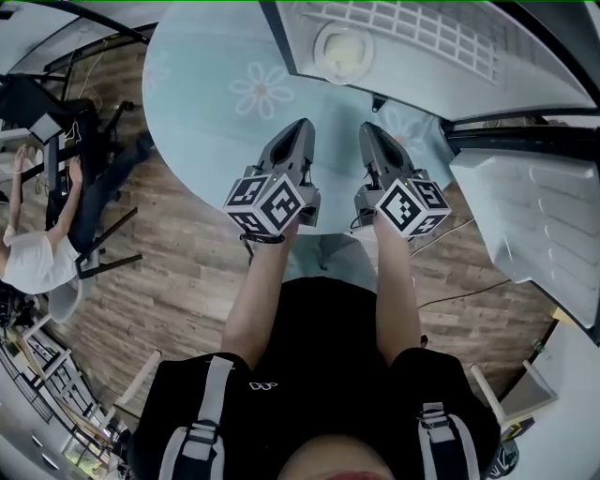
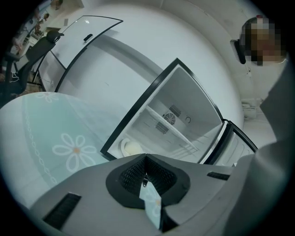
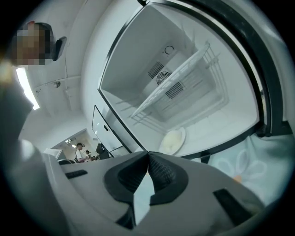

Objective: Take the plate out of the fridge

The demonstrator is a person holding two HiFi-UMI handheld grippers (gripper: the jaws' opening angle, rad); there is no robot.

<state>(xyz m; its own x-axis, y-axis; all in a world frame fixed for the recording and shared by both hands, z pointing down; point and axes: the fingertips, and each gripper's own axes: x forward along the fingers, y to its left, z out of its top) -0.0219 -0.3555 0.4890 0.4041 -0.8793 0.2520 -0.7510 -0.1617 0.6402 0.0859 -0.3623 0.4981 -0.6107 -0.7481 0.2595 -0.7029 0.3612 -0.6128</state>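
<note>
In the head view, two grey hand-held grippers are held side by side at the centre of the frame, above a round table covered with a light blue cloth printed with white daisies. The left gripper is seen with its jaws pressed together, and nothing is held between them; in the left gripper view the black ribbed pads are met at one line. The right gripper is likewise closed and empty, its pads being joined in the right gripper view.

A small white fridge with a black frame is found at the upper right of the head view, standing on the cloth with its compartment open. Its white door is swung wide at the right edge of the frame. A round cream-coloured plate is laid on the fridge floor, near the front edge of the opening, well apart from both grippers. In the left gripper view the plate is shown just above the jaws; in the right gripper view it is placed below a white wire shelf. A round fan grille is set in the back wall.

Brown wooden floorboards are seen around the table.
</note>
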